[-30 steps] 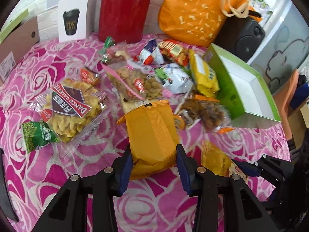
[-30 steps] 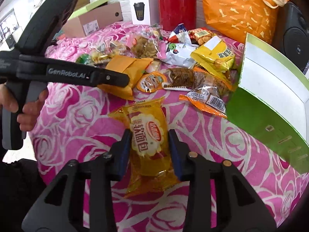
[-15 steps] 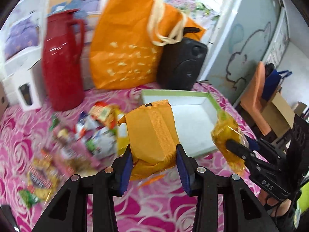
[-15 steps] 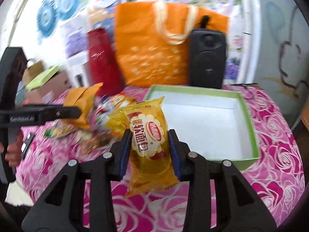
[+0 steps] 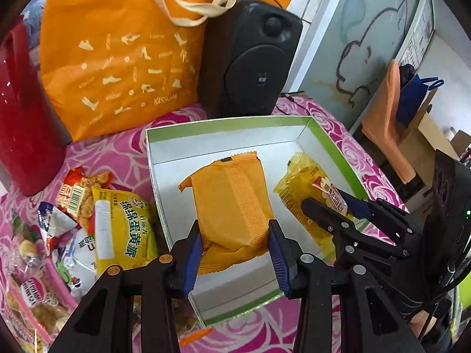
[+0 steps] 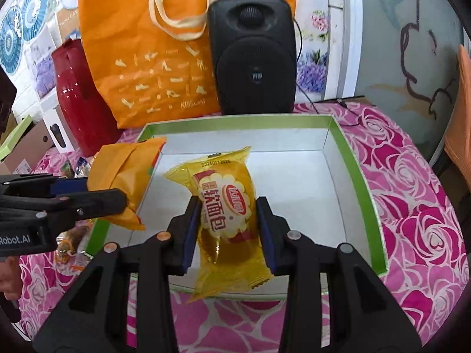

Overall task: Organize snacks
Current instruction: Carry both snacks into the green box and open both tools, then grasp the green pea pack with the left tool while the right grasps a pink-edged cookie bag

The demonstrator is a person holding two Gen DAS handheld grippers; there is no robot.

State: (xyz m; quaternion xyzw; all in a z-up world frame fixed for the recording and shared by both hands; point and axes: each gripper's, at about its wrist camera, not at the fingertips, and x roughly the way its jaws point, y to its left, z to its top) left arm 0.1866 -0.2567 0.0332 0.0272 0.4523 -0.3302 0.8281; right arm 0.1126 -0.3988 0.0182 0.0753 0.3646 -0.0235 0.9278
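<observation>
Your left tongs [image 5: 234,251] grip the orange packet [image 5: 232,203] over the green-rimmed box [image 5: 223,123]. Your right tongs [image 6: 228,232] clamp the yellow bread packet [image 6: 225,206] over the same box, just right of the orange one. Other snacks [image 5: 117,226] lie left of the box.

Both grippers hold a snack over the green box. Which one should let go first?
Probably the right gripper: its yellow bread packet hangs over the green box, well inside the rim. The left gripper's orange packet sits nearer the box's left wall.
</observation>
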